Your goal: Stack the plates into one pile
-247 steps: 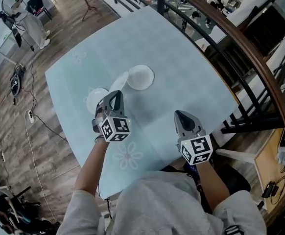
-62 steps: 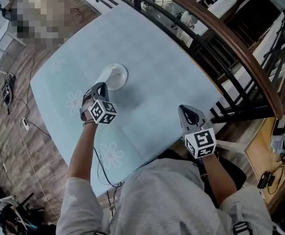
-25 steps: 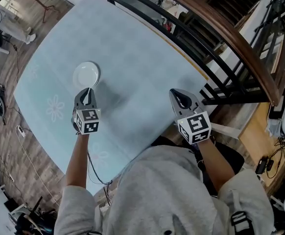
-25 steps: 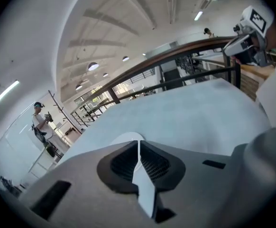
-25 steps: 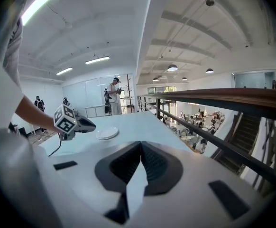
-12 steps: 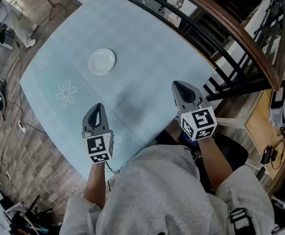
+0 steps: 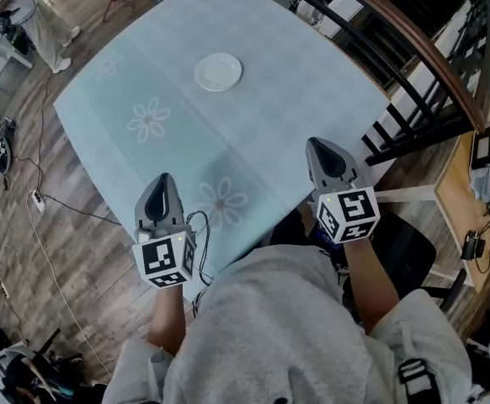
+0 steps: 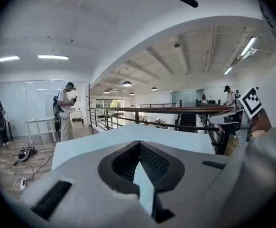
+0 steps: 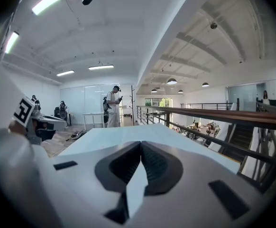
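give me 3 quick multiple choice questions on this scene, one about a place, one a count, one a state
1. Where on the table is the plate pile?
A. between the grippers
B. on the far part, beyond both grippers
C. at the near edge

2. How many plate piles are on the table?
A. three
B. two
C. one

3. How is the left gripper?
A. shut, empty
B. shut on a plate
C. wide open

Answers:
1 B: in the head view the pile lies well past the left gripper and the right gripper.
2 C: only one white pile shows on the table.
3 A: in the left gripper view its jaws meet with nothing between them.
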A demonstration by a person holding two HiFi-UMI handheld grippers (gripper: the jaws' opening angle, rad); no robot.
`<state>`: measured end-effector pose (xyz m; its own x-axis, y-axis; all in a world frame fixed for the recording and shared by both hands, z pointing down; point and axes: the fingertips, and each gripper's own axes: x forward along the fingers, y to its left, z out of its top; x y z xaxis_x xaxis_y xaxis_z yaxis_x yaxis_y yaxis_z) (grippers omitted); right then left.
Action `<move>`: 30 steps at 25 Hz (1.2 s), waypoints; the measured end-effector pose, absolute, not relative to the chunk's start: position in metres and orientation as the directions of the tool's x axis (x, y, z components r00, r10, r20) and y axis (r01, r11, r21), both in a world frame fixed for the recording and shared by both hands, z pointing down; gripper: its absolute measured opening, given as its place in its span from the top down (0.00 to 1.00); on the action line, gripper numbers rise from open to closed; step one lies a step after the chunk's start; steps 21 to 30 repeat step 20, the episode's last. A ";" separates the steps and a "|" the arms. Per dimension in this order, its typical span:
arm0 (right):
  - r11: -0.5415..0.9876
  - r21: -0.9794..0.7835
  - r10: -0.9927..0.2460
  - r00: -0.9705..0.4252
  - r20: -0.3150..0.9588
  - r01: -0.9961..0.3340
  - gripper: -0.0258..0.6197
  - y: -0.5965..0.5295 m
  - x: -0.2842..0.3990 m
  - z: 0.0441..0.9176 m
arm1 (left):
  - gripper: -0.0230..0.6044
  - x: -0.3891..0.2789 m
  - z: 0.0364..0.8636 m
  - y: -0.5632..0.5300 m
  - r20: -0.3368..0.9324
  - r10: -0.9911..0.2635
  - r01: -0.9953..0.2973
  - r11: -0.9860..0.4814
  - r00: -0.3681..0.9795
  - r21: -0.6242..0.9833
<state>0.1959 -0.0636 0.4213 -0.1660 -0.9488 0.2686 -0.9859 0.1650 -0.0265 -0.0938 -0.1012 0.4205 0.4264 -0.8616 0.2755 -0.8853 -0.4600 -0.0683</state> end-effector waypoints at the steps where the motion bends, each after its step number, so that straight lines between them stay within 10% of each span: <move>1: 0.165 -0.021 -0.949 -0.164 0.269 -0.986 0.92 -0.060 0.187 0.420 | 0.93 -0.103 0.419 -0.099 0.271 -0.864 -0.886 -0.458 0.425 -0.069; 30: 0.196 0.038 -0.950 -0.180 0.255 -0.980 0.92 -0.049 0.127 0.398 | 0.93 -0.172 0.398 -0.077 0.193 -0.904 -0.917 -0.396 0.380 -0.046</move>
